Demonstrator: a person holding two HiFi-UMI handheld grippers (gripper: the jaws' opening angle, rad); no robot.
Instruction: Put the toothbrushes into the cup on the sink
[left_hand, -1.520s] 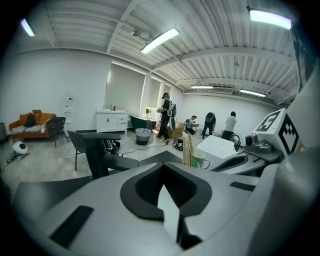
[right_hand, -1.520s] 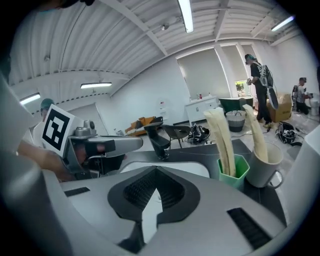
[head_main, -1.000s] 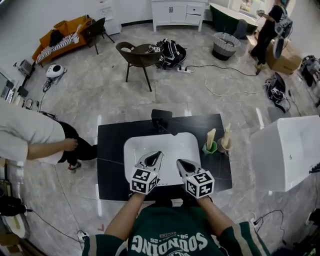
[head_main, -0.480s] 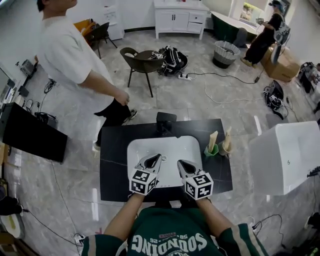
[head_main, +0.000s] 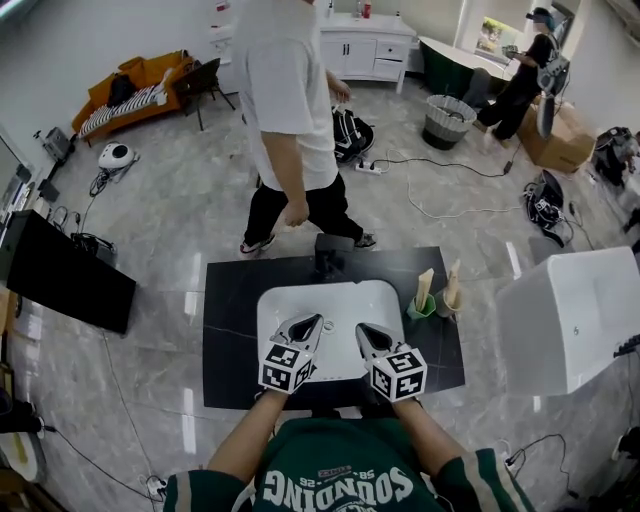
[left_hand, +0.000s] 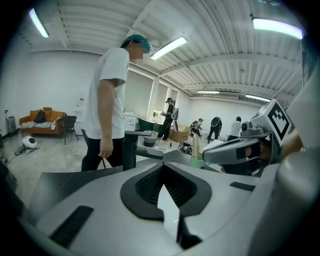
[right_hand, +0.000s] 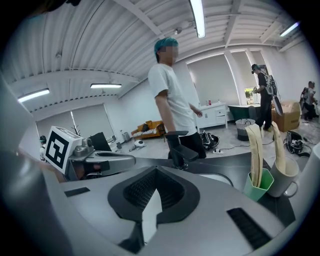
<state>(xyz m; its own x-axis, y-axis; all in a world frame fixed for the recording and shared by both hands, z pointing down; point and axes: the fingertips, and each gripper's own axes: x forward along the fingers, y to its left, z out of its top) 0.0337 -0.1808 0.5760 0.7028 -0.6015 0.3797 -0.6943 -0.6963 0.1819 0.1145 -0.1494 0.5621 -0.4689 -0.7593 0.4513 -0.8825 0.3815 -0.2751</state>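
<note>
Since 1 s ago: bystander (head_main: 290, 110) gone from 9 to 12 o'clock, behind counter (head_main: 230, 320). Grippers unmoved, so no task effect. L gripper (head_main: 312, 323), R gripper (head_main: 367, 333): clenched, empty, over sink (head_main: 330, 298) at 6 o'clock. Toothbrushes (head_main: 424, 283): pale, upright, one each in green cup (head_main: 421, 305) and grey cup (head_main: 448, 300), at sink's 3 o'clock. Judged complete.

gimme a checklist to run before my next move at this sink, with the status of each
1. Left gripper empty: ok, jaws shut on nothing.
2. Right gripper empty: ok, jaws shut on nothing.
3. Green cup upright: ok, on the countertop right of the sink.
4. Toothbrushes found: ok, one toothbrush in the green cup, a second toothbrush in the mug beside it.
5. Any left outside: ok, none shows on the countertop.
6. Surroundings clear: not ok, a person stands just behind the faucet.
</note>
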